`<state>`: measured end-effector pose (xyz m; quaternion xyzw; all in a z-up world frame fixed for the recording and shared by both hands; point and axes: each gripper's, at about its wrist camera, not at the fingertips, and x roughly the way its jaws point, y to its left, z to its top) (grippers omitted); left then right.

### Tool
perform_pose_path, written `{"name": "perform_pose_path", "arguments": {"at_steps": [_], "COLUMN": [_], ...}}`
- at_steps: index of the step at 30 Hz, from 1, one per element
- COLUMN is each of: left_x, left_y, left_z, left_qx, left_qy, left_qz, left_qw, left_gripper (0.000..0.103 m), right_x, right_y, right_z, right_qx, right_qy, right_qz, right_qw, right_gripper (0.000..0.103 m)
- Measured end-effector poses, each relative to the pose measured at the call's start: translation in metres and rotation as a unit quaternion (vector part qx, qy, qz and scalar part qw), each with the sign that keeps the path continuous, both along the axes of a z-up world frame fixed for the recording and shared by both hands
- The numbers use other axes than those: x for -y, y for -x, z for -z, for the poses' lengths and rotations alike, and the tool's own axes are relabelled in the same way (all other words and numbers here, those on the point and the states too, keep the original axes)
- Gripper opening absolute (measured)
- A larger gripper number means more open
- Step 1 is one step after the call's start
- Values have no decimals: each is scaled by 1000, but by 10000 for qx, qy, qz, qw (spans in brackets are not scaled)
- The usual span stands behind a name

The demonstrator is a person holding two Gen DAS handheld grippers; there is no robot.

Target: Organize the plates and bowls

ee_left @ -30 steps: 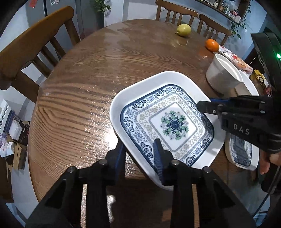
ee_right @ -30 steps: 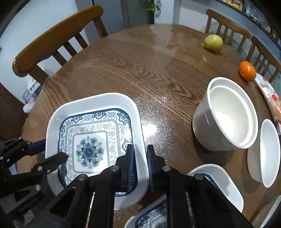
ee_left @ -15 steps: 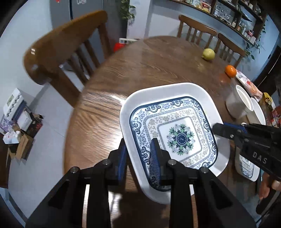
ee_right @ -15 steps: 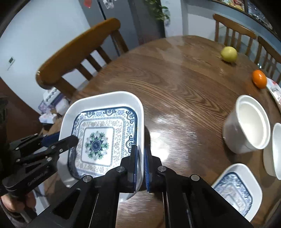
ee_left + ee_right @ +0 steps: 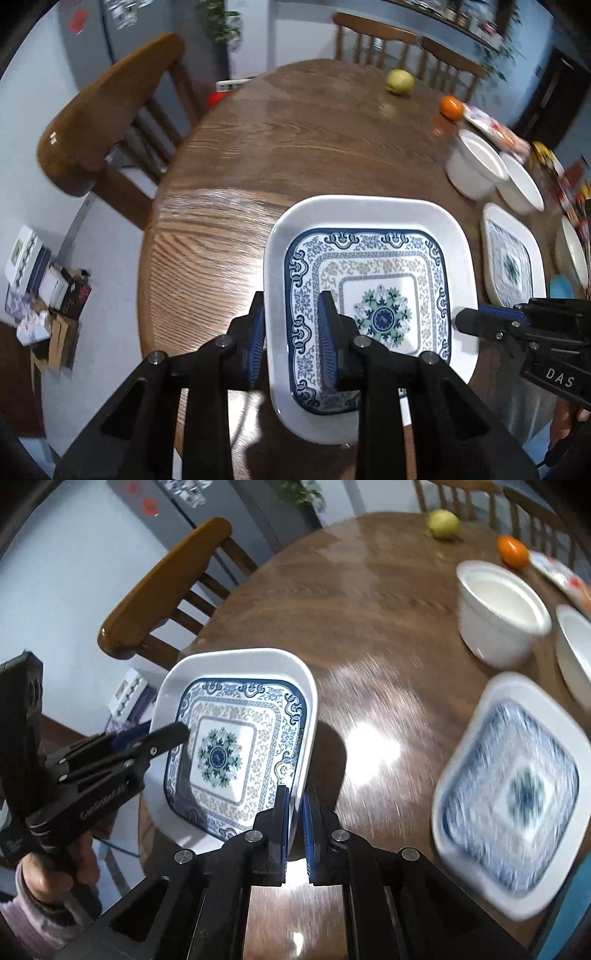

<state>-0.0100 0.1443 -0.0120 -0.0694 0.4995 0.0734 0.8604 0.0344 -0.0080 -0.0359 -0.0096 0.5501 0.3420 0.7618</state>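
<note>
A large square plate (image 5: 369,288) (image 5: 229,749), white with a blue pattern, hangs tilted above the wooden table (image 5: 295,147) near its edge. My left gripper (image 5: 291,306) is shut on the plate's left rim. My right gripper (image 5: 295,797) is shut on the opposite rim. In each wrist view the other gripper shows too: the right gripper (image 5: 461,321) and the left gripper (image 5: 173,733). A smaller plate (image 5: 511,258) (image 5: 517,794) with the same pattern lies on the table to the right.
Past the small plate stand a deep white bowl (image 5: 476,166) (image 5: 498,609) and a shallow white bowl (image 5: 521,184) (image 5: 576,653). A pear (image 5: 399,81) and an orange (image 5: 451,107) lie at the far side. A wooden chair (image 5: 110,110) stands left of the table.
The right gripper's jaws have shut on the large plate's rim. Both grippers have lifted the plate off the table, and the right one has rolled, tilting it.
</note>
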Motion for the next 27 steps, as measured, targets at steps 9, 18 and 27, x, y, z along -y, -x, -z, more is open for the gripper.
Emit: {"name": "perform_pose_path", "arguments": {"at_steps": [9, 18, 27], "left_x": [40, 69, 83], "left_y": [11, 20, 12], "left_z": [13, 14, 23], "left_qx": [-271, -409, -552], "left_qy": [108, 71, 14], "left_qz": [712, 1145, 1242], "left_qw": [9970, 9926, 9907], "left_gripper": [25, 25, 25], "right_x": [52, 77, 90], "right_y": [30, 45, 48], "right_z": [11, 15, 28], "right_qx": [-441, -655, -829], "right_qy": [-26, -87, -48], "right_qz": [549, 941, 1137], "right_qw": [9975, 9934, 9900], "right_gripper": [9, 9, 9]}}
